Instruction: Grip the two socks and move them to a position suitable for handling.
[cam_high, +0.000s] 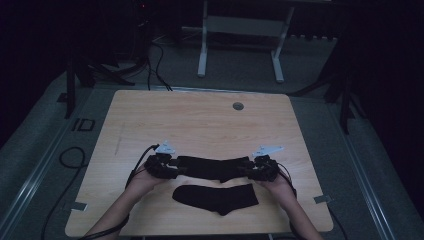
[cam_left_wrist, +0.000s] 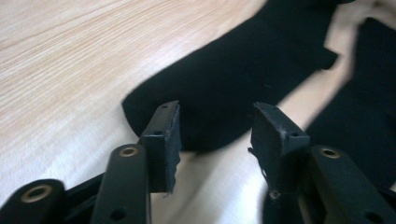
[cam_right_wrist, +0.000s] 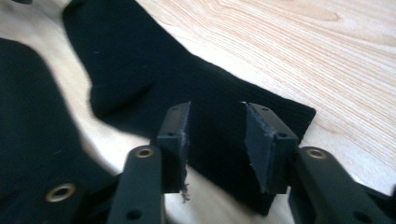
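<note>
Two black socks lie flat on a pale wooden table (cam_high: 200, 120). The far sock (cam_high: 215, 167) stretches between my two grippers, and the near sock (cam_high: 217, 196) lies just in front of it. My left gripper (cam_high: 172, 167) stands open at the far sock's left end, its pads apart with the rounded toe (cam_left_wrist: 233, 79) lying just beyond them. My right gripper (cam_high: 250, 170) is open too, its jaws straddling the straight cuff end (cam_right_wrist: 219, 116) without pressing on it. The near sock (cam_left_wrist: 364, 116) shows at the right edge of the left gripper view, and the near sock (cam_right_wrist: 32, 116) at the left of the right gripper view.
A round grey grommet (cam_high: 238, 106) sits near the table's far edge. Beyond the table stands a white desk frame (cam_high: 240, 30) on a dark floor. Black cables (cam_high: 70, 157) loop on the floor at the left. Bare wood spreads across the far half of the table.
</note>
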